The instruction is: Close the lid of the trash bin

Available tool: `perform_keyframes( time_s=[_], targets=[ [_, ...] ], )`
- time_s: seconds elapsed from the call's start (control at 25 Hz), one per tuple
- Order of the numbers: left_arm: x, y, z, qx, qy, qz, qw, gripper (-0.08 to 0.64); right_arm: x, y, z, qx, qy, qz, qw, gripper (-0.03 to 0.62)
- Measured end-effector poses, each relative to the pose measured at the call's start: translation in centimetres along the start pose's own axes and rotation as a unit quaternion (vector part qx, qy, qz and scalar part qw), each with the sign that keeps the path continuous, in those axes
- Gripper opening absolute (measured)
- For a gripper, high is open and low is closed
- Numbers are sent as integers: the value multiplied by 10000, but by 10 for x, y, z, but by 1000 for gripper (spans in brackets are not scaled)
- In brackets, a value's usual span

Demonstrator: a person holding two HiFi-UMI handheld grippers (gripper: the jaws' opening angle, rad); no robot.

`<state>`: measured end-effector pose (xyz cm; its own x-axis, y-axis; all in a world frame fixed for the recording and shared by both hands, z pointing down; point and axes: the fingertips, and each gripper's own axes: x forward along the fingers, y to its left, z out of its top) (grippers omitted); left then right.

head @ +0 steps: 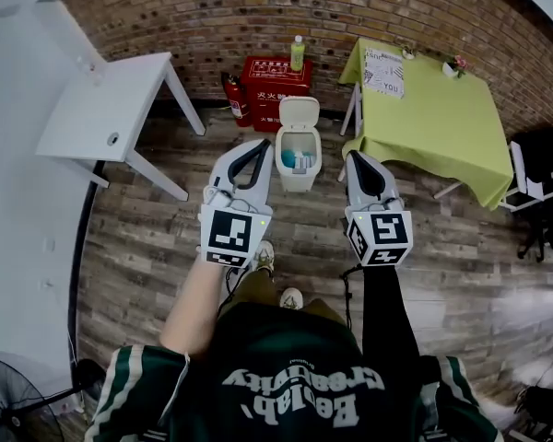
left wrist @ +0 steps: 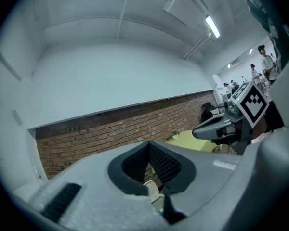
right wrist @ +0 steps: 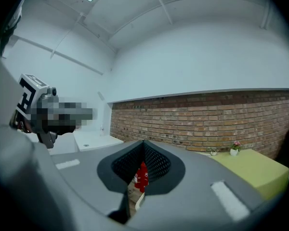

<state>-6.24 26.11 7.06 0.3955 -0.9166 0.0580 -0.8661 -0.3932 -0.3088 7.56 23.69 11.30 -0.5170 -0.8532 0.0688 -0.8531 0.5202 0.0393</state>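
standing short of the trash bin [head: 298, 166], you've closed nothing yet: lid [head: 300, 112] is upright (contents showing). left gripper [head: 260, 145] and right gripper [head: 358, 158] both clenched, empty.

You hold both grippers out in front of your chest, side by side at about the same reach, apart from each other and pointing away from you. Your left gripper [head: 258, 145] angles a little to the right toward its tip. Its jaws are pressed together at the tips, with nothing between them. Your right gripper [head: 357, 157] angles a little to the left, and its jaws also meet at the tips, with nothing held. The left marker cube [head: 232, 235] and the right marker cube [head: 380, 238] face up toward your head. Your left forearm [head: 195, 297] is bare, and your right forearm [head: 384, 307] is in a dark sleeve.
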Motion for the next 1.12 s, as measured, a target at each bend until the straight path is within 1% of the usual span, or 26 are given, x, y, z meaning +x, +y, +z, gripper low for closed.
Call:
perform_keyframes(
  time_s=[0.24,0.56,0.8,1.12],
  targets=[
    [20,19,-2,19,-129,49,9999,3,26,-9,9,-179,-140,-20,9997,12],
    [83,55,-14,-138,-298,7,9995,3,81,-43,14,-269,-162,-374,9988,12],
    [147,93,-34,-285,-233,-208,9991,3,147,-63,9,-220,-13,-535,9983,12],
    [232,151,-65,-385,-25,-550,9977,3,244,-84,-1,-73,289,-728,9969,12]
  ],
)
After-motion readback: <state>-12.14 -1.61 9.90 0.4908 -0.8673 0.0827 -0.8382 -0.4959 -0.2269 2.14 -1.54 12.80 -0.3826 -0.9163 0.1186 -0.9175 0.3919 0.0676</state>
